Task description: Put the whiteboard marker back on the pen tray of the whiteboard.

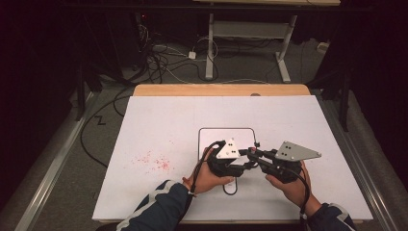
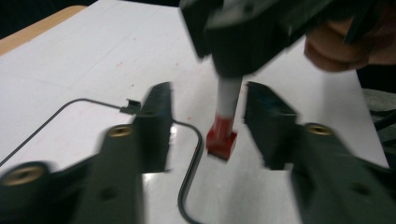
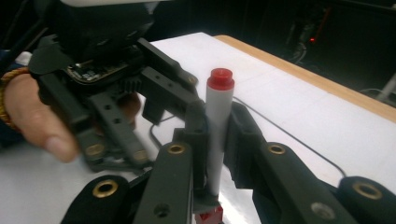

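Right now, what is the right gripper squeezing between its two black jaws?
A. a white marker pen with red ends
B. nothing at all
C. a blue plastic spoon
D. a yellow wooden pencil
A: in the right gripper view, the right gripper has its jaws closed on the barrel of the white marker pen with red ends; the left gripper stands open on either side of the pen's lower red end.

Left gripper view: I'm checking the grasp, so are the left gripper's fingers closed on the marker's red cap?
No, the left gripper's fingers stand apart on either side of the red cap, with gaps showing.
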Demonstrator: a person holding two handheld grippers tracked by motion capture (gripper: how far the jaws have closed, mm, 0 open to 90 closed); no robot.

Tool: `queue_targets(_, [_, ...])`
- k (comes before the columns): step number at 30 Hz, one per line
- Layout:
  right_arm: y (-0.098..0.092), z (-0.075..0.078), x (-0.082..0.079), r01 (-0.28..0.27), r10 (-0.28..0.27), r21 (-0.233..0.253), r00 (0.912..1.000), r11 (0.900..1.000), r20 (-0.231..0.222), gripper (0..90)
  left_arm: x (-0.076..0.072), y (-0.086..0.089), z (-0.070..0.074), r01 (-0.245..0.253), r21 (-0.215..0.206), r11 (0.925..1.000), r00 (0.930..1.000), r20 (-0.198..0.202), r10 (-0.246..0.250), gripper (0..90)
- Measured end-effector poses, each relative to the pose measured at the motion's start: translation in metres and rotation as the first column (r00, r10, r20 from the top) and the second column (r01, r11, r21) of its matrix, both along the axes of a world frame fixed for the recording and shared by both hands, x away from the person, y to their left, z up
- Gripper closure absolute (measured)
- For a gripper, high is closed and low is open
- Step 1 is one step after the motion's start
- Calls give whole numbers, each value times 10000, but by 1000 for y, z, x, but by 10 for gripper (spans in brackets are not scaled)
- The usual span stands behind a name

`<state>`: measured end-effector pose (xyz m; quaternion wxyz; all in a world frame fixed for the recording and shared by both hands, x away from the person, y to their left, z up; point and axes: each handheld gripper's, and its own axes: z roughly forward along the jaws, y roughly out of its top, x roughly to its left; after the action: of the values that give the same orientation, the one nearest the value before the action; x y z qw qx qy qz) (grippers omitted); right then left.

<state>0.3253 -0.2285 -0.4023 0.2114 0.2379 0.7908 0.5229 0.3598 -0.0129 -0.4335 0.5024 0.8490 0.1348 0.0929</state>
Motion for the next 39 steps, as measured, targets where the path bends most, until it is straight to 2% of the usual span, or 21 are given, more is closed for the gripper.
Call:
queue_targets(2, [-4, 2, 0, 171, -171, 79, 9998, 9998, 28, 812, -4, 8, 3, -280, 182, 9994, 9990, 341, 274, 347])
queue_targets(5, [-11, 3, 3, 517, -518, -78, 9986, 9986, -133, 812, -8, 28, 8, -560, 292, 9980, 9951, 837, 534, 256])
queue_targets(8, [-18, 4, 8, 953, -961, -197, 9943, 9953, -470, 811, -15, 52, 9, -1334, 680, 9887, 9826, 1388, 1230, 215])
queue_targets(10, [-21, 3, 13, 1248, -1277, -372, 9877, 9915, -905, 811, -18, 71, 8, -1869, 1010, 9772, 9738, 1503, 1708, 195])
queue_targets(14, [-29, -2, 27, 1915, -1970, -487, 9665, 9803, -1646, 811, -28, 114, 0, -2810, 1129, 9530, 9508, 1678, 2605, 178])
queue_targets(15, [-29, -4, 31, 2068, -2133, -542, 9605, 9769, -1788, 811, -30, 125, -3, -3035, 1249, 9446, 9452, 1647, 2819, 178])
queue_targets(17, [-30, -7, 40, 2200, -2316, -772, 9497, 9724, -2109, 811, -34, 145, -7, -3405, 1171, 9329, 9360, 1361, 3245, 178])
queue_targets(19, [-30, -11, 50, 2314, -2477, -937, 9375, 9683, -2446, 812, -40, 161, -11, -3843, 1242, 9148, 9200, 1341, 3682, 177])
queue_targets(21, [-28, -15, 60, 2401, -2615, -1096, 9256, 9645, -2736, 812, -45, 176, -14, -4122, 1101, 9044, 9092, 1145, 4004, 177])
queue_targets(23, [-26, -16, 68, 2368, -2594, -1106, 9194, 9652, -2955, 812, -48, 187, -16, -4536, 1109, 8843, 8885, 1334, 4391, 177])
queue_targets(24, [-24, -16, 73, 2348, -2572, -1088, 9182, 9659, -3012, 811, -50, 192, -16, -4642, 1077, 8792, 8837, 1229, 4515, 177])
queue_targets(26, [-20, -18, 80, 2440, -2716, -1263, 9140, 9615, -3016, 811, -50, 199, -16, -4988, 942, 8616, 8630, 1456, 4838, 178])
queue_targets(27, [-18, -19, 84, 2446, -2728, -1278, 9119, 9612, -3066, 811, -49, 201, -15, -5069, 788, 8584, 8584, 1371, 4943, 178])
queue_targets(28, [-16, -21, 87, 2456, -2737, -1267, 9093, 9611, -3136, 811, -49, 202, -14, -5095, 689, 8577, 8579, 1177, 5001, 178])
queue_targets(30, [-12, -26, 94, 2525, -2806, -1262, 9016, 9593, -3292, 811, -50, 200, -15, -5160, 655, 8541, 8535, 1232, 5063, 179])
queue_targets(32, [-7, -30, 100, 2566, -2852, -1275, 8974, 9581, -3367, 811, -50, 197, -16, -4989, 847, 8625, 8626, 1444, 4848, 183])
queue_targets(33, [-5, -32, 102, 2583, -2888, -1335, 8979, 9568, -3321, 811, -51, 195, -17, -4904, 993, 8658, 8689, 1326, 4770, 183])
queue_targets(35, [-3, -36, 107, 2656, -2943, -1289, 8913, 9554, -3448, 810, -51, 190, -19, -4732, 1158, 8733, 8788, 1316, 4587, 183])
queue_targets(37, [-2, -40, 111, 2742, -3037, -1326, 8886, 9525, -3437, 809, -52, 186, -20, -4606, 1340, 8775, 8854, 1398, 4434, 183])
queue_targets(38, [-2, -42, 112, 2813, -3074, -1244, 8829, 9515, -3550, 808, -52, 185, -20, -4537, 1353, 8808, 8889, 1385, 4366, 183])
queue_targets(39, [-3, -45, 114, 2881, -3133, -1235, 8815, 9496, -3531, 808, -52, 183, -20, -4502, 1362, 8825, 8908, 1365, 4333, 183])
